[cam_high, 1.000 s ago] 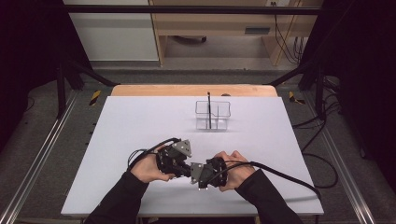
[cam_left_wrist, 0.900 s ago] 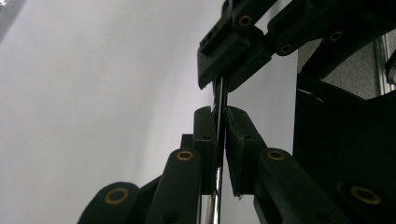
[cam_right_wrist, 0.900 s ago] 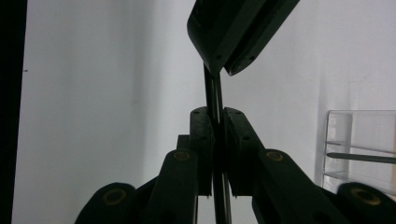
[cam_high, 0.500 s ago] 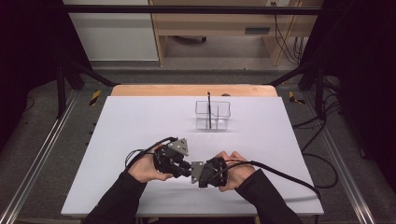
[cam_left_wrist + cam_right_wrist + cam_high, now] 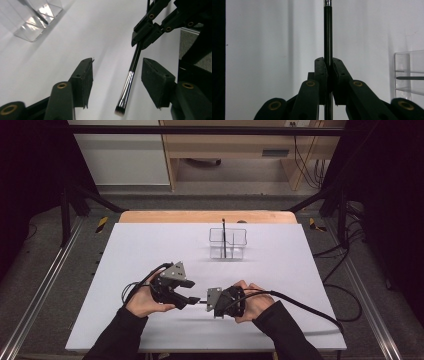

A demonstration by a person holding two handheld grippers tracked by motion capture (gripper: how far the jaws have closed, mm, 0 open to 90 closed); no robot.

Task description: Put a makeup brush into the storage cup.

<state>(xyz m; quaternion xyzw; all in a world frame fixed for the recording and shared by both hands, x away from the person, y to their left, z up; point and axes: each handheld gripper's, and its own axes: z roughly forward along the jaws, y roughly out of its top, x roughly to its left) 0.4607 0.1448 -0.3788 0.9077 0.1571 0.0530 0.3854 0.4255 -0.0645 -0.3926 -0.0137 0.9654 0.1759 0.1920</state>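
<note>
Two tools meet over the white surface (image 5: 150, 250). The left tool (image 5: 117, 75), its jaws just opened, stands spread around a makeup brush (image 5: 128, 82) without touching it. The brush is pinched by the right tool (image 5: 329, 66) alone; a thin handle could pivot or slip there. No writing is legible.
</note>
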